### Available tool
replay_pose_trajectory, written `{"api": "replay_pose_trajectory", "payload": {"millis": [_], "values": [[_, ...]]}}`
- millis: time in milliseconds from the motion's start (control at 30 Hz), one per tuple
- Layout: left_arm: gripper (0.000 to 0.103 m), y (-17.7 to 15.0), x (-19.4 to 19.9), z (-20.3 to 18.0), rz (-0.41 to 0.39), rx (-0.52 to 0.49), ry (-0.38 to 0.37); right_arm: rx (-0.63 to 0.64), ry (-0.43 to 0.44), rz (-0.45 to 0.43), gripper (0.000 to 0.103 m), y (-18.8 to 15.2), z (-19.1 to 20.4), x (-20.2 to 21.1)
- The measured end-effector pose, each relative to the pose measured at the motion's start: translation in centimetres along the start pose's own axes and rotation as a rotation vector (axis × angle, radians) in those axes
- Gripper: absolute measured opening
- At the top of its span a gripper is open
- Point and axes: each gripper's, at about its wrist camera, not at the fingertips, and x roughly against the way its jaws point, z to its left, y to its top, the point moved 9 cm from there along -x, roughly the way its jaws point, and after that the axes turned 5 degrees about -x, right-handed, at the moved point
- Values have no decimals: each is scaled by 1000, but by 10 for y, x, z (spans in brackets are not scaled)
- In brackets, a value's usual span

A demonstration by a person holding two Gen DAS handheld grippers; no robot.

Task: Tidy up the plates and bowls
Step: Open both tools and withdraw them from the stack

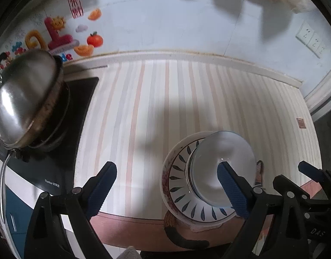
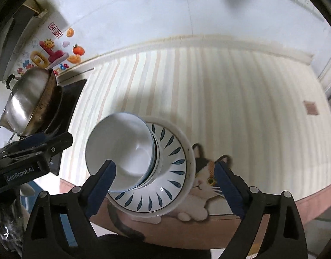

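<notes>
Both sets of fingers spread wide, gripping nothing: left gripper (image 1: 167, 186), right gripper (image 2: 165, 183). Wok (image 1: 25, 99) far left on stove. White bowl (image 2: 120, 151) sits nested in leaf-pattern plate (image 2: 174, 172) near front edge of striped worktop (image 1: 165, 99); stack looks finished, so released.

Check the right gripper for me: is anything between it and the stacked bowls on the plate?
Nothing visible. The right gripper hangs open above the stack, and the white bowl sits on the leaf-pattern plate with clear air between. The left gripper is off to the side, and the steel wok sits on the stove, well away.
</notes>
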Motion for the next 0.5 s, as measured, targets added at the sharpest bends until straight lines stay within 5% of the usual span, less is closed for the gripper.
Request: {"api": "replay_pose_trajectory", "payload": {"millis": [500], "values": [[102, -9, 111, -17, -218, -30, -69, -30, -43, -184, 97, -20, 16, 119]]}}
